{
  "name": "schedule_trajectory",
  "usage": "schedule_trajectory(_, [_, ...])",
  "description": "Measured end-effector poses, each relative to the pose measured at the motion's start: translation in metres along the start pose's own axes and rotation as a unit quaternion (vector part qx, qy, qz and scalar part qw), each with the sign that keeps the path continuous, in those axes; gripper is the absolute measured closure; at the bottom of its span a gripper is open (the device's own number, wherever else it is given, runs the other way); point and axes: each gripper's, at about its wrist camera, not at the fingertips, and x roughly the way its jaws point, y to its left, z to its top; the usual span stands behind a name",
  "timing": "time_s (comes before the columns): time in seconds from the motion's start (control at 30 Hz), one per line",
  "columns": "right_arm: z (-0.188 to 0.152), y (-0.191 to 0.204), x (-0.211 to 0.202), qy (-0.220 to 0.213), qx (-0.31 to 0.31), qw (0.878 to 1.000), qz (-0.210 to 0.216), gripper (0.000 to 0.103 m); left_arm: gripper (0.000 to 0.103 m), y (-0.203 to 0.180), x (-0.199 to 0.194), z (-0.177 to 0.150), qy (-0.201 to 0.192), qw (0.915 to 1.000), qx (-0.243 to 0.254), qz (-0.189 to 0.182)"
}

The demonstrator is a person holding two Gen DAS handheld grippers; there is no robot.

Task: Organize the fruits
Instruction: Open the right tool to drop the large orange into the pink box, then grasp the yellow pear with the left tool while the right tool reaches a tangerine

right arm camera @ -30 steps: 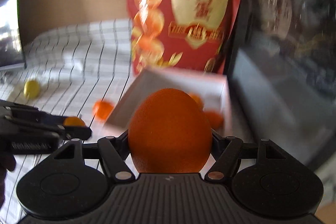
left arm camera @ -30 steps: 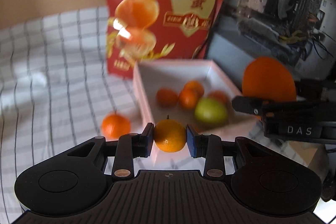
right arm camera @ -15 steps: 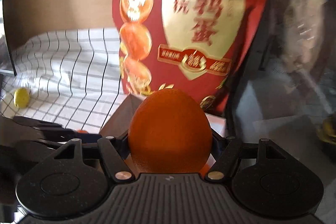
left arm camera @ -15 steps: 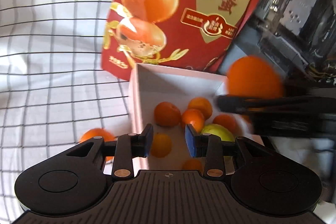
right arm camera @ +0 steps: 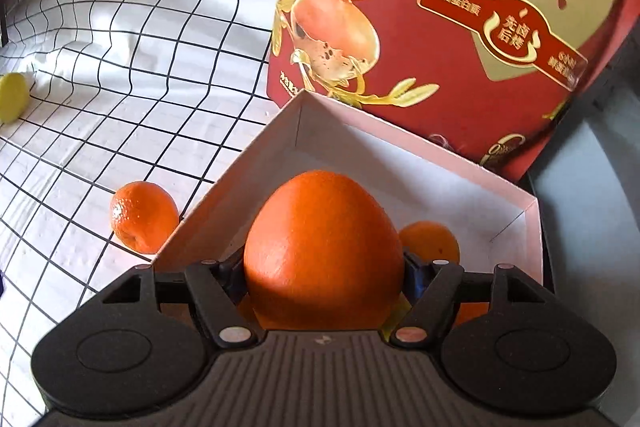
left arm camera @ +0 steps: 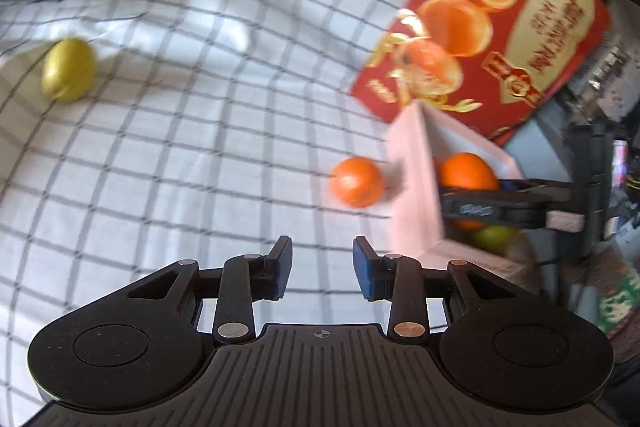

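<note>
My right gripper (right arm camera: 324,271) is shut on a large orange (right arm camera: 322,255) and holds it over the white box (right arm camera: 424,159). A smaller orange (right arm camera: 430,241) lies in the box behind it. In the left wrist view the right gripper (left arm camera: 472,203) and its orange (left arm camera: 466,173) hang over the box (left arm camera: 412,179), with a green fruit (left arm camera: 494,237) below. My left gripper (left arm camera: 322,267) is open and empty above the checked cloth. A small mandarin (left arm camera: 356,181) lies on the cloth beside the box's left wall, also in the right wrist view (right arm camera: 142,215). A yellow-green fruit (left arm camera: 68,69) lies far left.
A red printed carton (left arm camera: 492,39) stands behind the box, also in the right wrist view (right arm camera: 460,7). The white checked cloth (left arm camera: 180,131) covers the table. Dark equipment (left arm camera: 600,167) stands at the right.
My left gripper let its small orange go into the box, opened, and swung left over the cloth. My right gripper carried the large orange forward and down over the box.
</note>
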Motion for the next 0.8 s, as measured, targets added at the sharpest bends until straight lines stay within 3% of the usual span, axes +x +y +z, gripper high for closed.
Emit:
schedule_trajectory(0.47, [-0.030, 0.008, -0.067, -0.060, 0.043, 0.997, -0.003, 0.031, 0.066, 0.062, -0.019, -0.018, -0.006, 0.9998, -0.009, 0.019])
schedule_trajectory(0.67, [-0.042, 0.047, -0.095, -0.099, 0.003, 0.995, -0.022, 0.031, 0.066, 0.084, -0.029, -0.003, -0.034, 0.9983, 0.007, 0.047])
schedule_trajectory(0.8, [-0.051, 0.073, -0.106, -0.104, 0.002, 0.995, -0.006, 0.030, 0.066, 0.106, -0.037, 0.022, -0.066, 0.9944, 0.017, 0.081])
